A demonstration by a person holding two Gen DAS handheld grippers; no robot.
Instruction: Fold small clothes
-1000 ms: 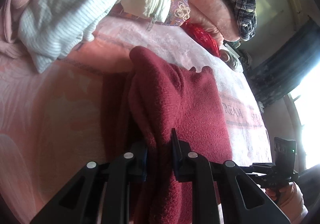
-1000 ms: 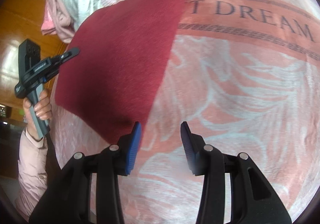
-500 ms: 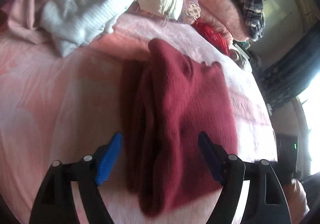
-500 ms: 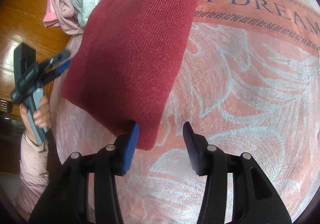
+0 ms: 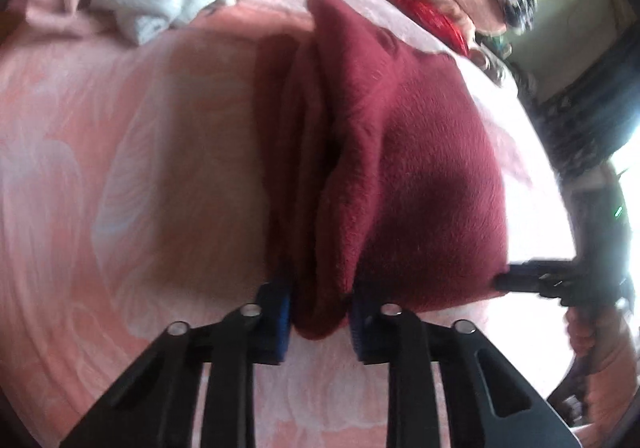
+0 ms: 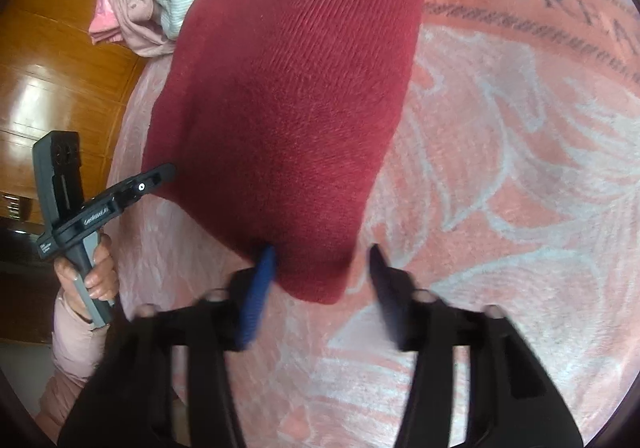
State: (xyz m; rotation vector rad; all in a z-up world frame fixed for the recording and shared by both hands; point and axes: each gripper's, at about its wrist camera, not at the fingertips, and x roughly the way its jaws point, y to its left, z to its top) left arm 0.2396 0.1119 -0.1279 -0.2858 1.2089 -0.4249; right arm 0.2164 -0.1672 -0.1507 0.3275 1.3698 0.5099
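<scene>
Left gripper [image 5: 320, 318]: black plastic linkage arms, silver pivot screws at each joint, blue ribbed pads inside the fingers [image 5: 276, 322]. Seen from the right wrist view at 9 o'clock: same unit [image 6: 166, 172] side-on, grey handle, dark grey boxy camera housing on top, small white lettering on the black body, one white screw near the tip. Pale pink sleeve [image 6: 72, 332] at 8 o'clock.
Right gripper [image 6: 320, 276]: identical black arms, blurred screws, blue pad on one finger, dark pad on the other. From the left wrist view, green indicator light at 3 o'clock on its housing.
</scene>
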